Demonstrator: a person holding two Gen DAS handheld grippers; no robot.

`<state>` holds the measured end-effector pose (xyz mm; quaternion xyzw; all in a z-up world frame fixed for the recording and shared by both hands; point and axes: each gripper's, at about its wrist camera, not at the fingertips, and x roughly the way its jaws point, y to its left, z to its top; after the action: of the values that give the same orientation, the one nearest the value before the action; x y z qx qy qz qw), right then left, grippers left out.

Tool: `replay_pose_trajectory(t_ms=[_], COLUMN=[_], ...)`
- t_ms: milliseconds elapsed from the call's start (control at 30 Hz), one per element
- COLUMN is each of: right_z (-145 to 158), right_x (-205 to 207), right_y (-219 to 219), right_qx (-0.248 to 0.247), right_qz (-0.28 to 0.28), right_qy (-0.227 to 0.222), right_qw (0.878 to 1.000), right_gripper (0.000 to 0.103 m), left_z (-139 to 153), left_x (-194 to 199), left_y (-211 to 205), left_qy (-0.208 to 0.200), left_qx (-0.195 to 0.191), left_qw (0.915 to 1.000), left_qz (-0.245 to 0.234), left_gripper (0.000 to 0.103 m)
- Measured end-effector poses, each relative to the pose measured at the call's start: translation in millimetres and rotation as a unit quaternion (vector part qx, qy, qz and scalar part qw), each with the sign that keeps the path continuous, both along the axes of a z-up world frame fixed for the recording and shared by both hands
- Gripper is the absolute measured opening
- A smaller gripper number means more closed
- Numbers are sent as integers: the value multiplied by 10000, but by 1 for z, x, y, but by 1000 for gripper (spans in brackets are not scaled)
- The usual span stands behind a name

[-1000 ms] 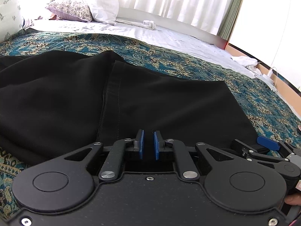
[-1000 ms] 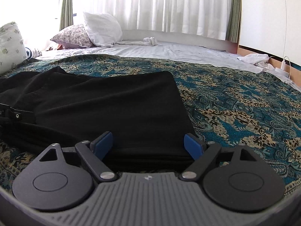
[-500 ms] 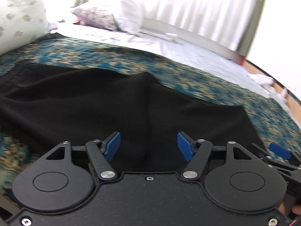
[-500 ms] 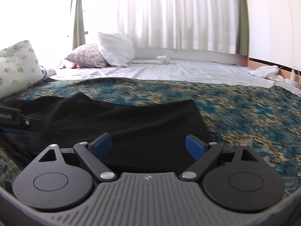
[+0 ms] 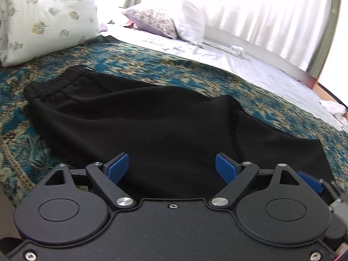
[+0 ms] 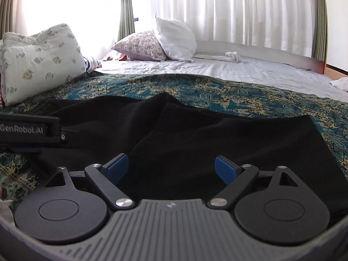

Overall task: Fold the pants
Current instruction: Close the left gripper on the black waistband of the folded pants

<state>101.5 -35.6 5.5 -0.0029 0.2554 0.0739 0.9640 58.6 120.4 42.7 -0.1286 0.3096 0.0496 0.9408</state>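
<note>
Matt black cloth pants [image 5: 152, 117] (elastic waistband); woven patterned bedspread [image 5: 130, 61], white cotton sheet [image 6: 239, 69]

A bedroom in a home, shown by a made-up bed before a curtained window.

A wide bed [image 6: 250, 71] is covered with a white sheet and, nearer, a teal and gold patterned bedspread [image 6: 217, 93]. Pillows are piled at its far side: a white one [image 6: 176, 40], a small-flowered one [image 6: 141, 45] and a pale floral one [image 6: 41, 61]. White sheer curtains [image 6: 239, 10] with green drapes [image 6: 125, 6] are hung across the bright window behind.
</note>
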Motion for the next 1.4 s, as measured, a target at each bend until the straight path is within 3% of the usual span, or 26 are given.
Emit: replay_pose_trajectory(t_ms=[67,267,600,1000,1133,1233,1400], right_z=[-11,-15,-18,-20,-20,-20,-20], right_x=[4,2,1,1,1,0,0], right_y=[3,0,0,-1,-1,0,-1], right_qx=[-142,-82,-51,-52,-54,-60,-57], right_qz=[-92,-80,-66,-52,-52,-53,-49], right_qy=[218,286,204,158,146,131,126], right_qw=[9996,9995,9998,9998,9999,9999,9999], right_gripper=[94,101,103,103,103,103,103], left_z=[-1,-2,-20,-33,-36,-38,-40], left_x=[0,2,9,24,27,29,34], left_y=[9,50,134,173,178,177,168], left_qy=[-57,-199,-153,-544,-560,-588,-556], left_qx=[0,-227,-929,-1838,-1823,-1785,-1394], left_qw=[9998,9960,9733,9536,9513,9511,9582], left_qz=[174,844,2094,2322,2422,2452,2434], left_gripper=[89,93,95,89,75,74,74])
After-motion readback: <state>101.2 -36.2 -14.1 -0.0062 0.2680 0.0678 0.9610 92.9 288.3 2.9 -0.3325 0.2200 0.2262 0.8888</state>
